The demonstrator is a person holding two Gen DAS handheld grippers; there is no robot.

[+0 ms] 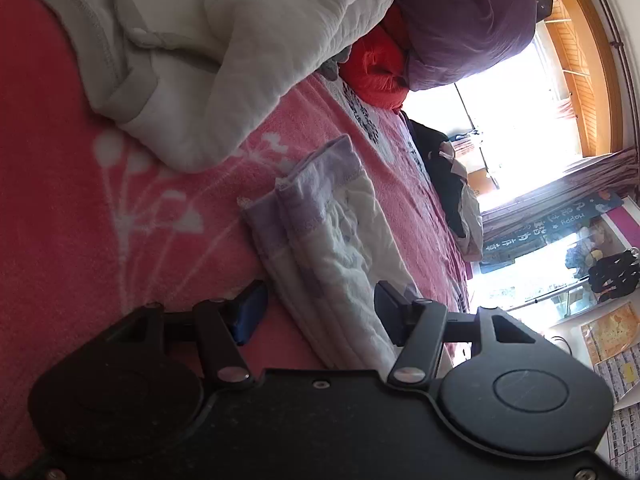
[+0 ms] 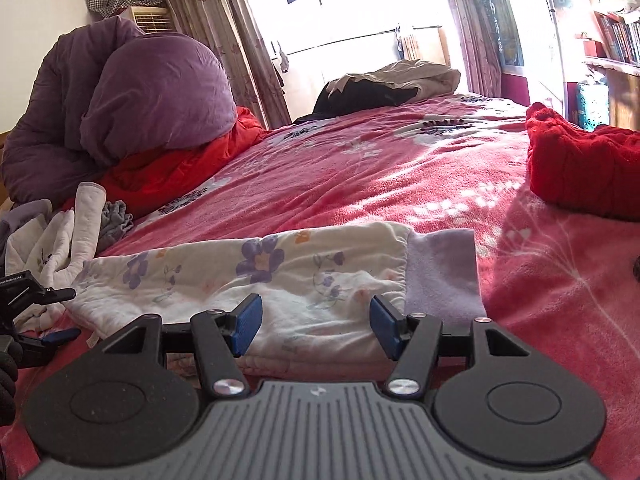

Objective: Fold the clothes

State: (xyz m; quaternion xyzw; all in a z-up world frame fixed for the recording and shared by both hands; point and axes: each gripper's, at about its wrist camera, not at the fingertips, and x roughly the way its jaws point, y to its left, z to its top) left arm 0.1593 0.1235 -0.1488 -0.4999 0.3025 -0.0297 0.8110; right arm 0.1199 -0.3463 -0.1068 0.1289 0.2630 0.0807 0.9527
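Floral-printed, one folded garment point(image 2: 256, 280) lies on the pink blanket point(image 2: 360, 168) before two released, empty tongs point(image 2: 316, 326) point(image 1: 320, 316).

floral cream garment point(image 2: 280, 280), pink blanket point(image 2: 380, 160)

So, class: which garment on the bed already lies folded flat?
The floral garment with purple flowers, right before the right gripper; the white garment and red knit lie crumpled.
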